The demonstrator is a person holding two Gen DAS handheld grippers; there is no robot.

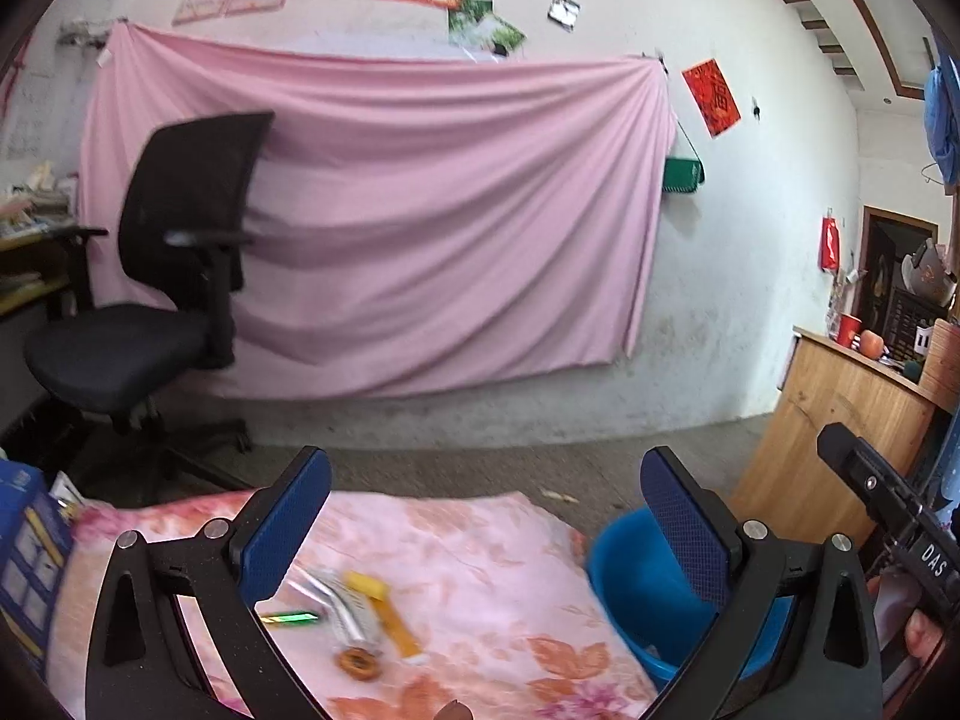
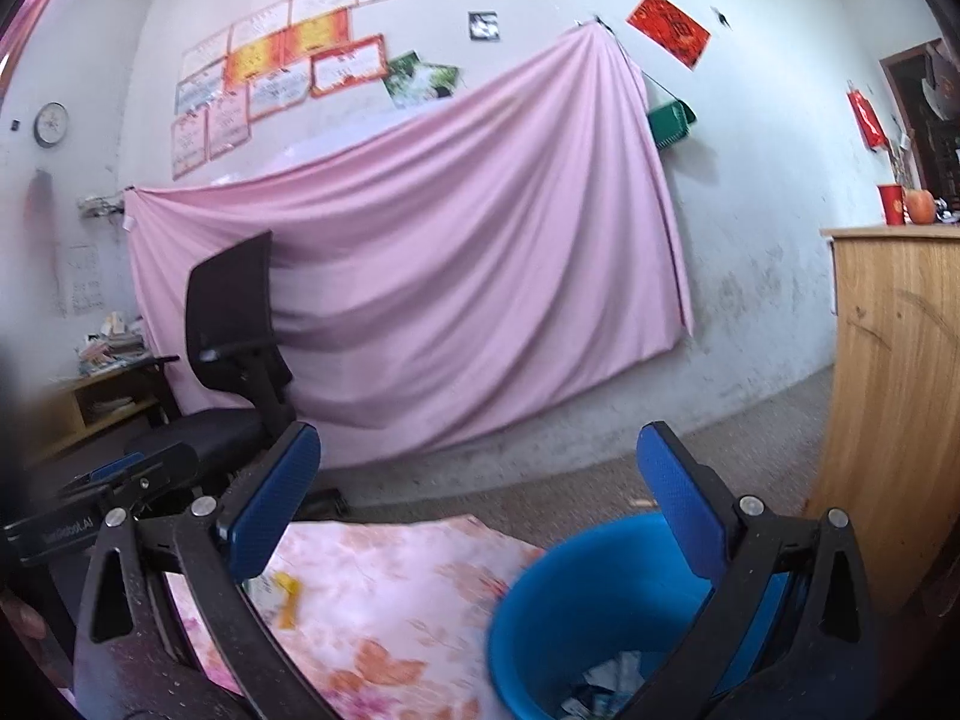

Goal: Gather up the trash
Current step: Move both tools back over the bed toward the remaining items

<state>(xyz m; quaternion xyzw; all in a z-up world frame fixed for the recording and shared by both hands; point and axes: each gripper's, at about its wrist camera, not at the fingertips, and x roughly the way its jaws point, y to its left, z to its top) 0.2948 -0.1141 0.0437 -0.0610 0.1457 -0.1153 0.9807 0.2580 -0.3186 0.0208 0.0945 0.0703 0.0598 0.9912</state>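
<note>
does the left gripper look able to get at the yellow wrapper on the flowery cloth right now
Probably yes. The left gripper is open and empty, and the yellow wrapper lies in the open on the flowery cloth just ahead of it. Only a silver wrapper lies against it, nothing on top.

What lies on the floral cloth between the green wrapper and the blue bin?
In the left wrist view, a silver wrapper, a yellow packet and a small brown round piece lie between the green wrapper and the blue bin.

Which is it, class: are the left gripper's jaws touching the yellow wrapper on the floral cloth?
Apart. The left wrist view shows the left gripper open, with the yellow wrapper lying on the floral cloth between the jaws, clear of both.
</note>
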